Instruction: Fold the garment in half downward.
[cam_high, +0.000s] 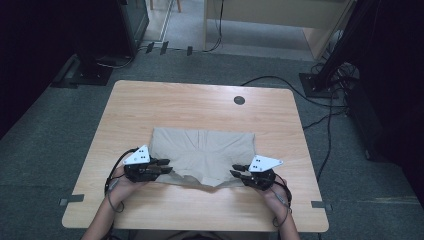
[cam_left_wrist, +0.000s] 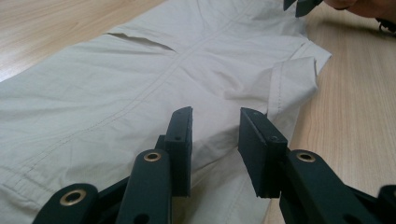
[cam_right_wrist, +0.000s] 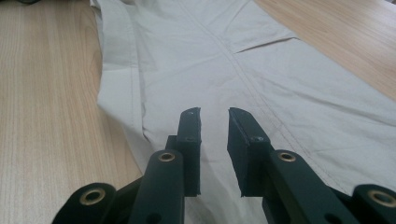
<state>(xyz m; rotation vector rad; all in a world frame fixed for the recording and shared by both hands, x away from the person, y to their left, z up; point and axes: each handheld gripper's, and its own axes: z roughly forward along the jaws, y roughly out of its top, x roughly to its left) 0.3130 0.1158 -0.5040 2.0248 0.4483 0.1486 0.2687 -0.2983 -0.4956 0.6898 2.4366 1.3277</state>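
On the grey carpeted floor (cam_high: 45, 145) stands the pale wooden counter (cam_high: 165, 102), with a small dark round grommet (cam_high: 239, 100) set near its far edge and black cables (cam_high: 327, 135) trailing over the floor to its right. Spread flat across the middle of the counter, nearer the person's side, lies a beige garment (cam_high: 202, 152), a pair of shorts by the look of its seams and hemmed openings; in the left gripper view the cloth (cam_left_wrist: 116, 84) shows a centre seam and a folded hem at its right edge, and in the right gripper view the same cloth (cam_right_wrist: 261, 70) runs away from the camera with a pocket slit on its right. The person's forearms come in from the near edge of the counter, angled inward, each hand wrapped round the back of its tool with the wrist low over the wood. The left claw (cam_high: 165, 165) points right across the near left corner of the garment, its jaws parted by a narrow gap and hovering over the fabric with nothing between them, as its own view (cam_left_wrist: 215, 140) confirms. The right claw (cam_high: 236, 170) points left toward the near right corner, mirror fashion, and its jaws (cam_right_wrist: 214, 140) also stand slightly apart over the cloth, gripping nothing. Each tool carries a grey three-cornered plate on top.
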